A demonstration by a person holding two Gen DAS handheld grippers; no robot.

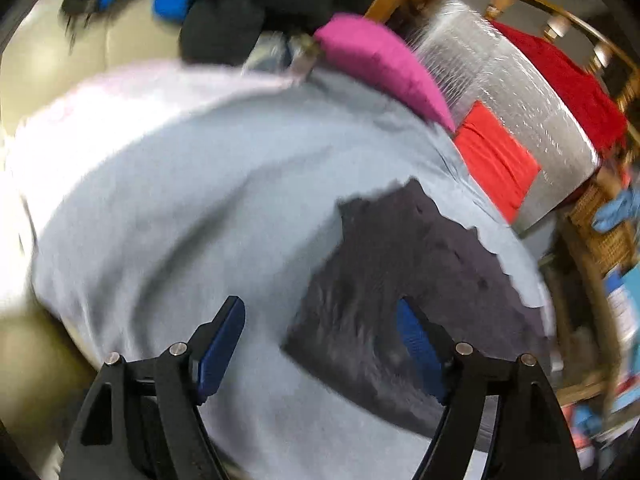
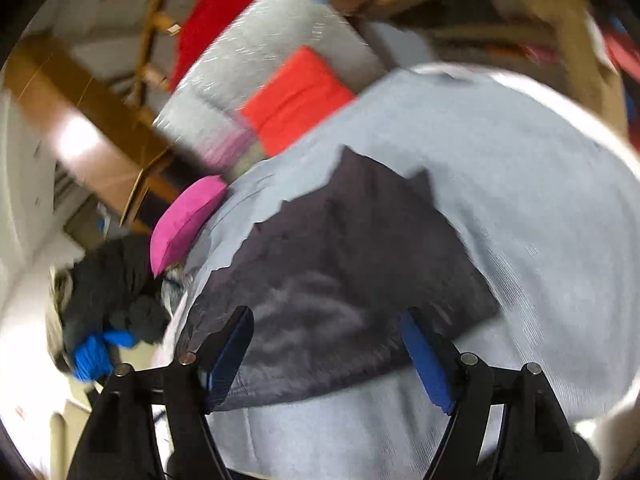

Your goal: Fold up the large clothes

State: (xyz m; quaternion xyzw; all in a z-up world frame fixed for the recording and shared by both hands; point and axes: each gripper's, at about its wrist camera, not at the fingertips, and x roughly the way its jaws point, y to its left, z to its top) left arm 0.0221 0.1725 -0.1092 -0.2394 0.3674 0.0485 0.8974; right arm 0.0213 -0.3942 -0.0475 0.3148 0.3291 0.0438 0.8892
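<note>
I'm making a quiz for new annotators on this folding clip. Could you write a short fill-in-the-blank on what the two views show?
1. The left tongs and right tongs both stand ____.
2. The dark patch lies on a pale ____ cloth.
3. The cushion at the cloth's edge is ____.
4. The folded item on the silvery surface is ____.

Missing words: open; blue; pink; red

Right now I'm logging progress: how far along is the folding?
Done: the dark folded garment lies flat on the light blue cloth, and folded orange-red and pink pieces lie nearby. In hand: nothing; both the left hand-held gripper and right hand-held gripper are open. Left: the black pile.
</note>
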